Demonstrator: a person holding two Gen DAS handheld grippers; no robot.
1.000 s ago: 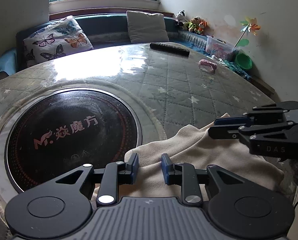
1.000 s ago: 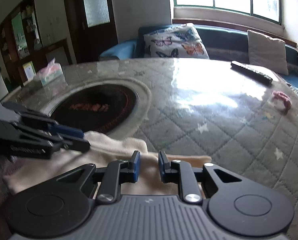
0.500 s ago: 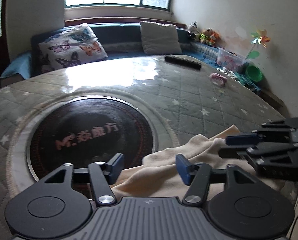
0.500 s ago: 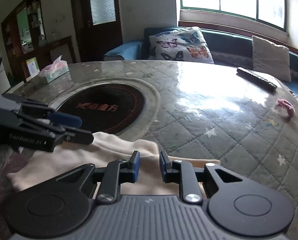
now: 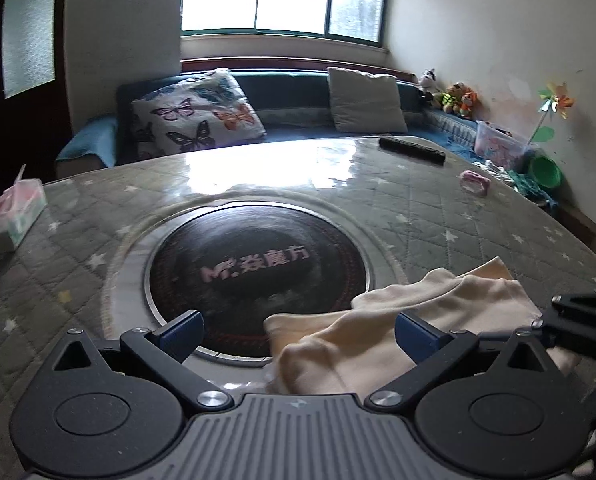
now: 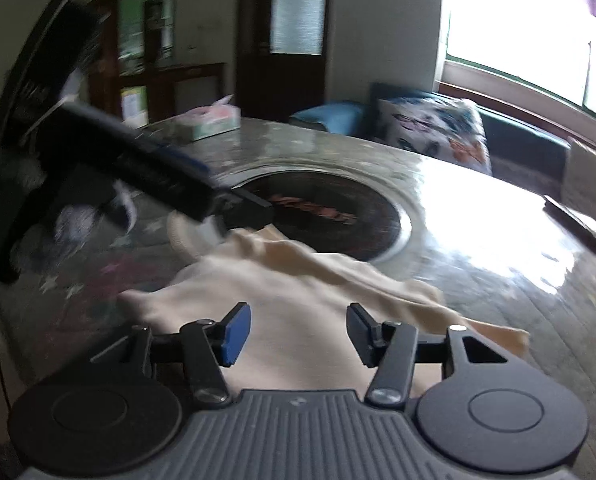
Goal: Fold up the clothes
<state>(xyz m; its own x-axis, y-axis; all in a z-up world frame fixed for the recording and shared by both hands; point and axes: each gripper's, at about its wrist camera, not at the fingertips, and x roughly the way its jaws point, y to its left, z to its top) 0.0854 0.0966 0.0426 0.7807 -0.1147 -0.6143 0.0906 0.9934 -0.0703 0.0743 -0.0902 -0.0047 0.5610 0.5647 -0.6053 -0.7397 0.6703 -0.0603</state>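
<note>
Left wrist view shows the left gripper point(image 5: 298, 334) with jaws just opened wide, gripping nothing; the cream garment point(image 5: 410, 320) lies rumpled under and ahead of its right finger, soft and folded over itself on the quilted round table point(image 5: 438, 208). Ahead sits a glossy black round cooktop point(image 5: 258, 272). The right gripper point(image 6: 298, 334), jaws just parted halfway, hovers over the same cloth, holding none.

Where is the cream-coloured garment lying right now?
The cream-coloured garment lies rumpled at the table's near edge, its far corner overlapping the round black hotplate; in the left wrist view it sits lower right.
</note>
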